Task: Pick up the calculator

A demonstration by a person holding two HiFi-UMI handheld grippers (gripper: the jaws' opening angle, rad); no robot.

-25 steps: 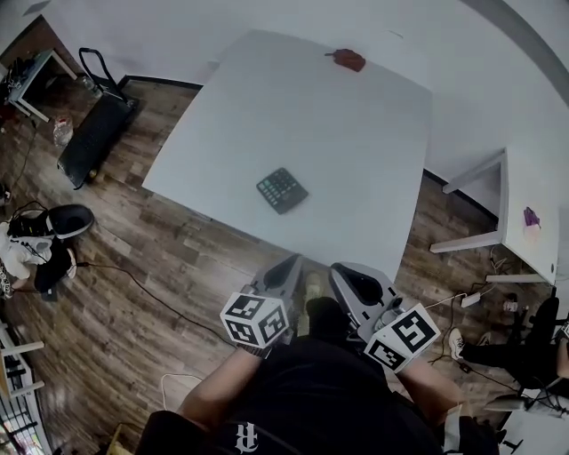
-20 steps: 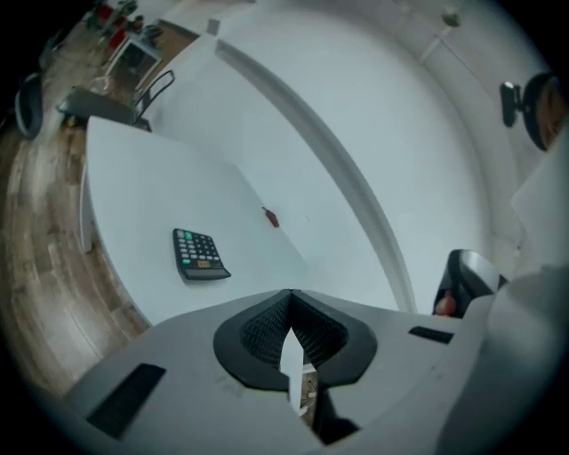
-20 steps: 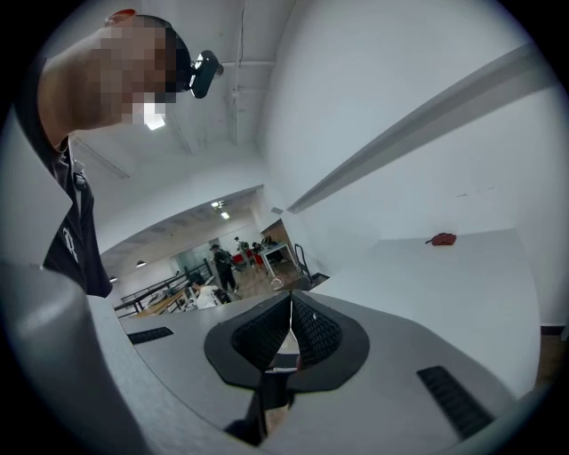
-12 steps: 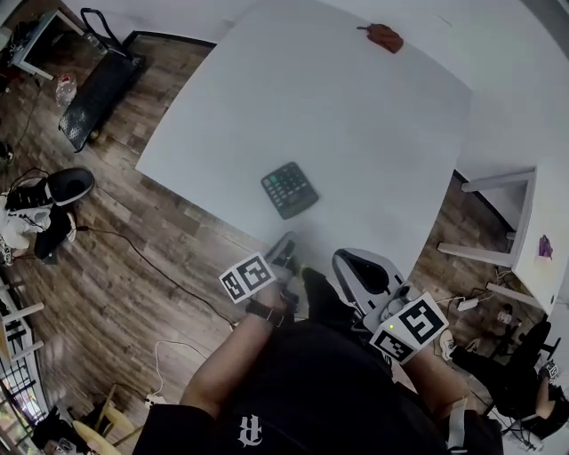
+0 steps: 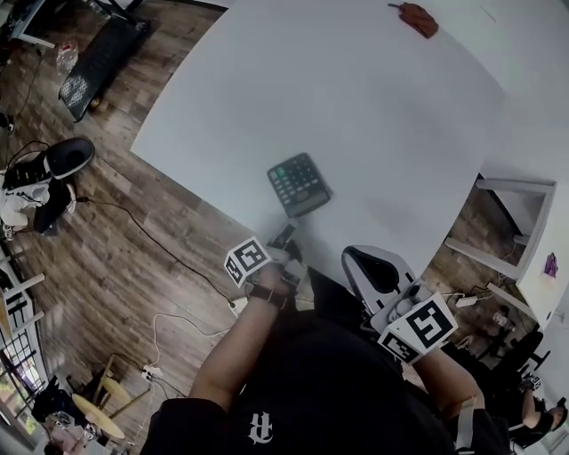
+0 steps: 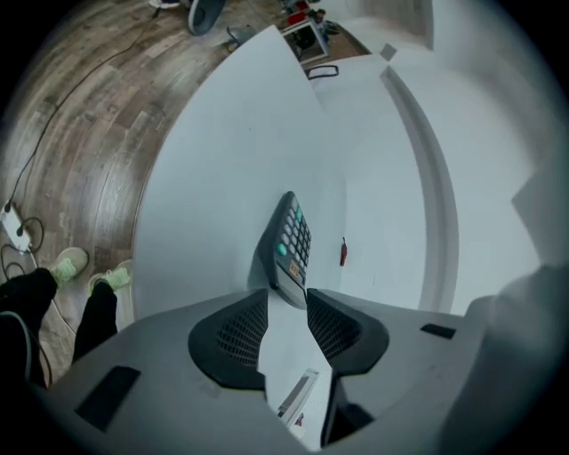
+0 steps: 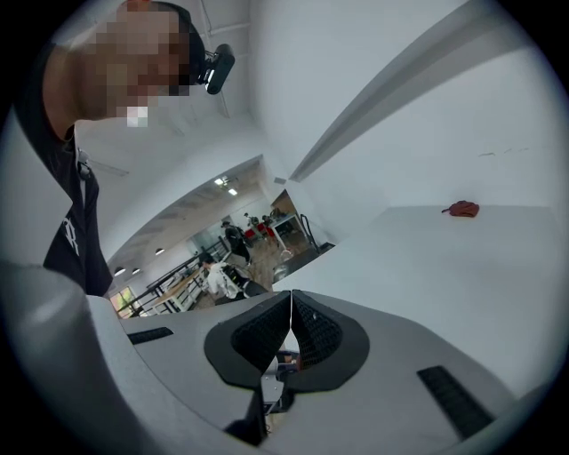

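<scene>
A dark calculator (image 5: 299, 184) lies flat on the white table (image 5: 373, 115), close to its near edge. My left gripper (image 5: 284, 236) sits at that edge just below the calculator, rolled onto its side. In the left gripper view the jaws (image 6: 286, 307) are opening, and the calculator's (image 6: 289, 244) near end stands right at their mouth with the pads off it. My right gripper (image 5: 356, 259) hangs off the table's near edge, right of the left one. Its jaws (image 7: 290, 299) are shut, tips touching, with nothing between them.
A small red object (image 5: 418, 18) lies at the table's far side. The person's legs and a shoe (image 6: 69, 264) are below the near edge. A second white table (image 5: 524, 213) stands at the right. A black cart (image 5: 98, 62), shoes (image 5: 69, 155) and cables (image 5: 169, 258) are on the wooden floor at left.
My left gripper has rolled onto its side, sunk and come forward to the table edge by the calculator. The right gripper has shifted a little right and down.
</scene>
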